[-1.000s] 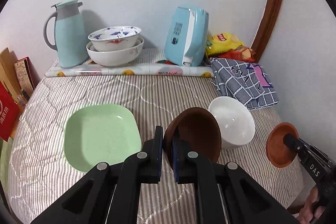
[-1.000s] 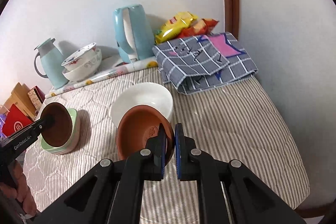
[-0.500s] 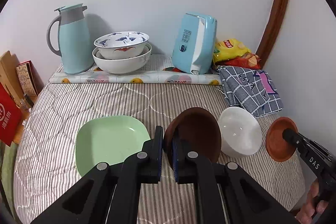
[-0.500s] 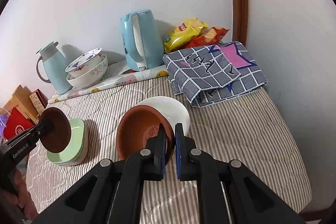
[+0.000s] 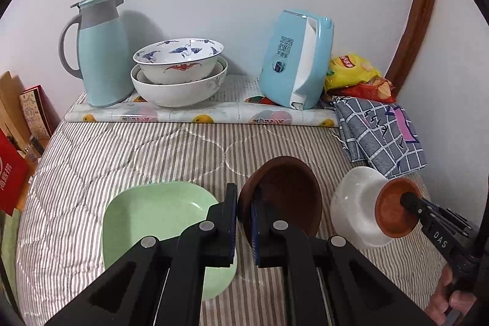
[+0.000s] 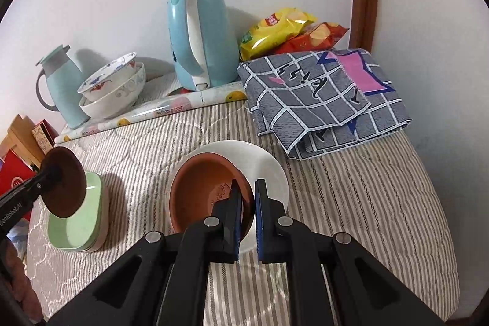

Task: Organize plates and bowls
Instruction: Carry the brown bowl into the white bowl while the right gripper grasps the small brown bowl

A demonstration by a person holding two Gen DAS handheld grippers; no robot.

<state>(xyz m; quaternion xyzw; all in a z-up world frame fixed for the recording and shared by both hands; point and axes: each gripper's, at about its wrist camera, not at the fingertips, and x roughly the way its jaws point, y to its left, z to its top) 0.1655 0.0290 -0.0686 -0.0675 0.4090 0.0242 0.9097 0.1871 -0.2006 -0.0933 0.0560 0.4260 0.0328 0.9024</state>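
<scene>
My left gripper (image 5: pixel 243 229) is shut on the rim of a dark brown bowl (image 5: pixel 287 197), held tilted in the air beside a green square plate (image 5: pixel 152 213) on the striped cloth; in the right wrist view the bowl (image 6: pixel 65 182) hangs over the green plate (image 6: pixel 82 222). My right gripper (image 6: pixel 247 222) is shut on the rim of a terracotta bowl (image 6: pixel 204 188), held over a white bowl (image 6: pixel 269 170). In the left wrist view the terracotta bowl (image 5: pixel 394 211) overlaps the white bowl (image 5: pixel 354 203).
At the back stand a teal thermos jug (image 5: pixel 99 51), two nested patterned bowls (image 5: pixel 178 72), a light blue kettle (image 5: pixel 298 57) and snack bags (image 5: pixel 354 74). A folded checked cloth (image 5: pixel 382 130) lies at the right. Boxes (image 5: pixel 15 127) stand at the left edge.
Both grippers have risen and pulled back. The terracotta bowl has moved left, over the white bowl. The brown bowl stays held beside the green plate.
</scene>
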